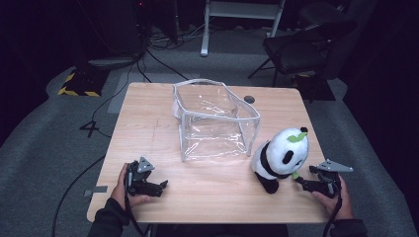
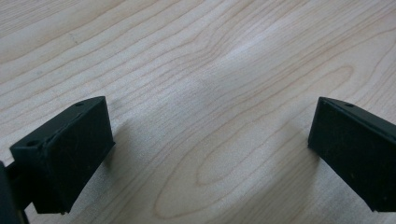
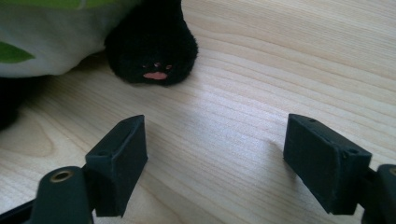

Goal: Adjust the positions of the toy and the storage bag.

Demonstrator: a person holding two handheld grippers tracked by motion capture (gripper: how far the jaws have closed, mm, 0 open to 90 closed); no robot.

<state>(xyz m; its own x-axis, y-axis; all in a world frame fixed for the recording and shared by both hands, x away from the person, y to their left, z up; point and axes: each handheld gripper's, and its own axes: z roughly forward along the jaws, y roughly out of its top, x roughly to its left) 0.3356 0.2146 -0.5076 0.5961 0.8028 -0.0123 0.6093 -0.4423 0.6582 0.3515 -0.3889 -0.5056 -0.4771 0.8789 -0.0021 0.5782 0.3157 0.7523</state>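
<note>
At the lower left of the high view, the left gripper (image 1: 159,187) is held low over the wooden table (image 1: 148,123) by the person's left hand (image 1: 123,190). In the left gripper view its jaws are seen spread wide, with bare wood grain between them. At the centre of the high view a clear plastic bag (image 1: 215,121) with a grey rim is stood upright and open. To its lower right a plush panda (image 1: 279,158) is seated, well apart from the left gripper. At the lower right, the right gripper (image 1: 300,182) is held just beside the panda. In the right gripper view its jaws are spread apart, and a black paw (image 3: 152,46) is seen at the upper left.
</note>
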